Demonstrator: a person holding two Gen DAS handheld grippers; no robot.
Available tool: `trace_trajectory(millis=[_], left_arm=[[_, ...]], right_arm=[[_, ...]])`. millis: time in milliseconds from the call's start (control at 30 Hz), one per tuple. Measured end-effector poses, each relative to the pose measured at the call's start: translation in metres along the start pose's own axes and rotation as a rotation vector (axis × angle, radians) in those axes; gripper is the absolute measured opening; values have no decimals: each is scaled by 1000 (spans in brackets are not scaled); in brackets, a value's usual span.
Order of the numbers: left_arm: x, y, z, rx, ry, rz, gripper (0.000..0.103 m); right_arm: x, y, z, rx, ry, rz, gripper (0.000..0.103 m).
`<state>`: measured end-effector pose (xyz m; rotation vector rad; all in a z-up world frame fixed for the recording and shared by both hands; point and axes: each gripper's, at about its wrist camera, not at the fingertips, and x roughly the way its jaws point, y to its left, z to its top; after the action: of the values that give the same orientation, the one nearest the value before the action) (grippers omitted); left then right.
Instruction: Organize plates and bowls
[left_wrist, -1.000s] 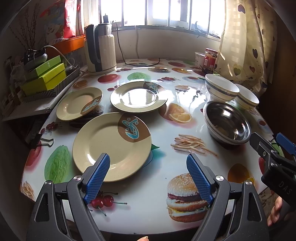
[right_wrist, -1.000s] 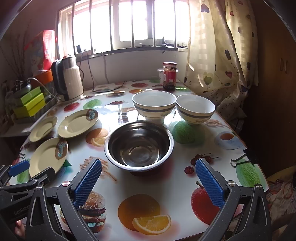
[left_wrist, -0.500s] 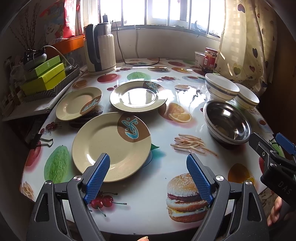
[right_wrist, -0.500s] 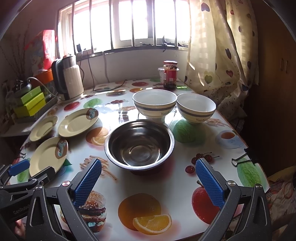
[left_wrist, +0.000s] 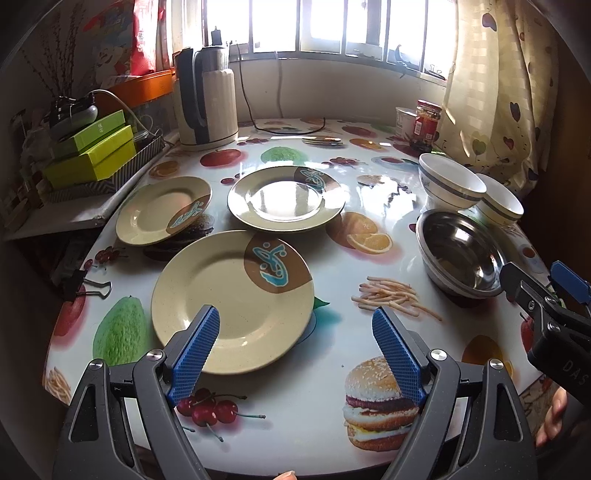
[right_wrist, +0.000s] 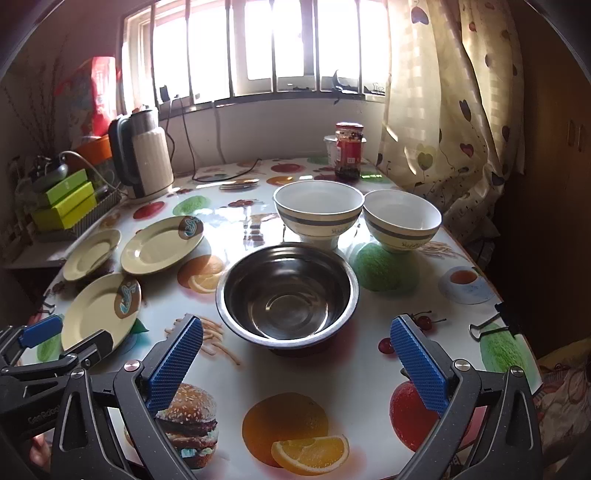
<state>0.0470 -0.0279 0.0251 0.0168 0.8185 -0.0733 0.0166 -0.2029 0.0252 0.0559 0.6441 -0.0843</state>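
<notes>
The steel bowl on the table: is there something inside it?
Nothing can be seen inside the steel bowl: the right wrist view shows its bare, shiny bottom with only reflections. What lies under the bowl is covered; only a dark shadow shows on the table around its base.

The left tool (left_wrist: 295, 332) hangs wide apart above the nearest plate (left_wrist: 232, 299).

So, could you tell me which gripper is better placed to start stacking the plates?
Left. The left gripper is open over the near plate, while the right gripper faces the steel bowl, farther from the plates.
</notes>
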Motion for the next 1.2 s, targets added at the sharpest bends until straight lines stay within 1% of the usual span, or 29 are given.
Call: trace_trajectory(millis=[200,267,333,400,500,533,667,733,800,867,933,1000,1033,1067,1100,1200], left_arm=[[2,17,13,-20,2,-7,85],[5,26,20,-32,15,-8,85],[11,37,27,-39,39,-3,85],[13,50,33,-64,35,6,85],[20,68,46,-87,41,-33,85],[22,73,50,-96,44,-34,85],[30,90,65,-110,35,9,85],[36,99,72,-131,37,0,85],[44,104,79,-140,43,5,81],[52,105,86,-145,60,-4,80],[58,104,92,-150,59,-22,80],[68,101,97,-138,67,-18,78],[73,99,99,-133,78,-21,71],[79,98,101,-135,95,-29,69],[83,97,102,-138,104,-40,69],[97,91,105,-129,130,-48,64]], right_arm=[[0,14,21,-55,-27,42,103],[0,21,29,-78,-40,67,103],[2,27,39,-89,-39,79,103],[7,32,48,-83,-32,99,103],[17,43,63,-77,-19,122,103],[20,46,67,-75,-18,129,103],[42,60,82,-71,20,167,103],[55,65,88,-56,47,169,103],[69,70,94,-38,72,178,103],[83,75,99,-20,90,187,103],[98,79,103,-11,121,176,103],[111,85,106,-10,133,181,103],[118,87,107,-10,139,176,102],[124,87,108,-6,154,172,100],[131,89,109,3,169,173,95],[145,92,109,12,199,178,91]])
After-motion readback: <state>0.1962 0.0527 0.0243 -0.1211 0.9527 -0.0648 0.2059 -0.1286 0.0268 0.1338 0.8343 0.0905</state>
